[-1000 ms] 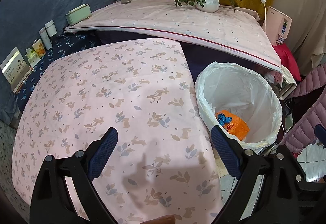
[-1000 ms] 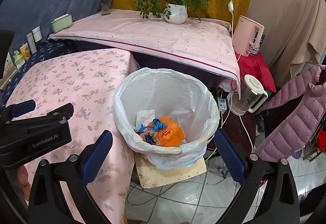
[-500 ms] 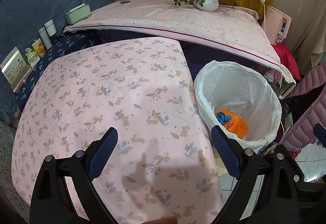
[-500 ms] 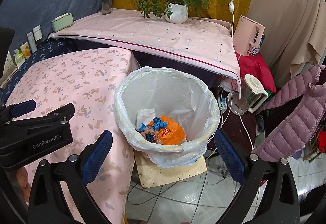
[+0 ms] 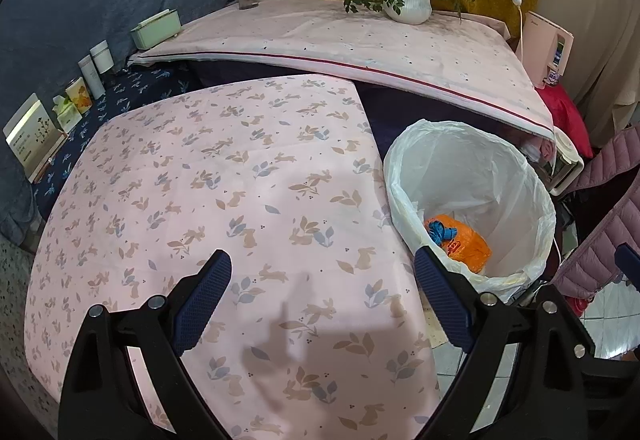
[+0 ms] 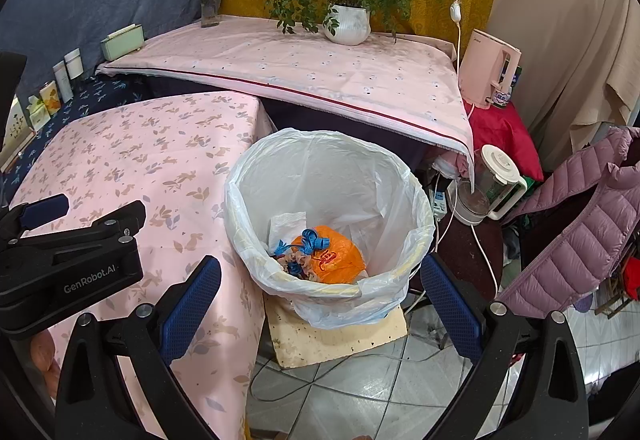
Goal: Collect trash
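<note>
The trash is all down in the bottom of the trash bin [image 6: 328, 208], the one with the white plastic liner [image 5: 472, 176]: an orange plastic bag [image 6: 332, 254] with some red printing I can't read, a tangle of blue ribbon [image 6: 308, 240] on top of it, and a crumpled white paper towel [image 6: 286, 224] tucked behind. The bin sits on a stained foam slab [image 6: 340, 332], right against the corner of the table with the pink bunny-print tablecloth [image 5: 224, 200]. Compared with a second ago barely anything changed; the left view just drifted a touch, so the bin sits a hair lower and closer in frame. The left gripper [image 5: 322, 300] hangs over the cloth beside the bin, jaws spread wide with nothing between them, and its body reads "GenRobot.AI" in the right view. The right gripper [image 6: 320, 302] is above the bin's near rim, also spread wide and empty. Beyond the bin there's a pink kettle [image 6: 490, 74] with a logo too small to read, and a potted plant [image 6: 346, 22] on the far table.
</note>
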